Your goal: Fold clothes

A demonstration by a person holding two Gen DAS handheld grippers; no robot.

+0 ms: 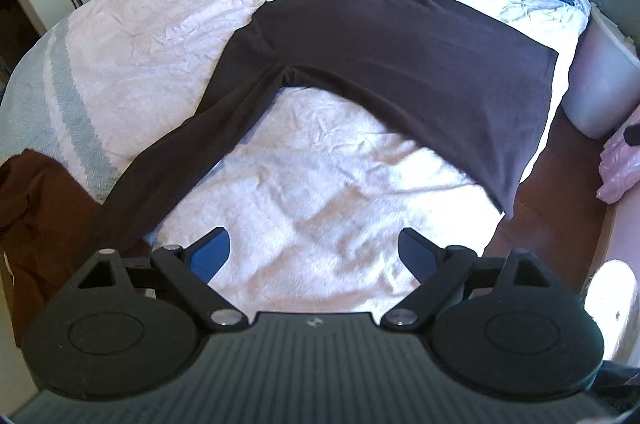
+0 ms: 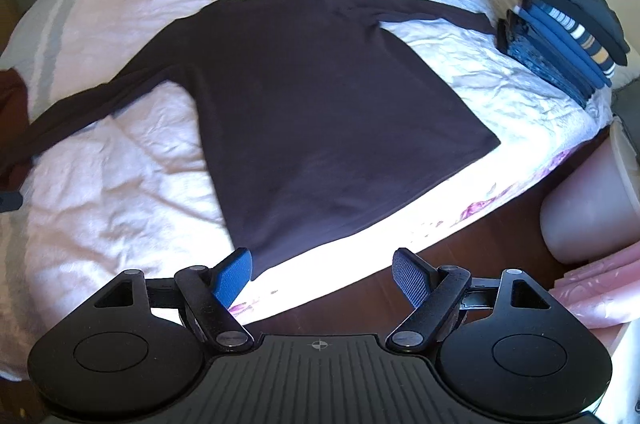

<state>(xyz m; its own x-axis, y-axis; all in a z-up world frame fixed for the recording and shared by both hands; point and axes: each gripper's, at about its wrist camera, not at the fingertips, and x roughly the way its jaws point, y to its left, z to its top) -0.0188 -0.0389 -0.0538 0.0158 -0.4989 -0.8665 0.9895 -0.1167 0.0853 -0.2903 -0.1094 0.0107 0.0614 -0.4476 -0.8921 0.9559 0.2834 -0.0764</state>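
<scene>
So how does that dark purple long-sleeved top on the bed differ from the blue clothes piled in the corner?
The dark purple long-sleeved top lies spread flat in one layer, sleeves out; the pile of blue clothes is folded and stacked. The top is one plain colour; the pile includes a striped piece. Both rest on the pale crinkled bedspread.

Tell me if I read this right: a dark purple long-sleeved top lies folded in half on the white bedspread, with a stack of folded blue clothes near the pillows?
Not quite. The dark purple long-sleeved top lies spread flat, both sleeves out, not folded, as the right wrist view shows. The white bedspread and stack of folded blue clothes are as you say.
</scene>
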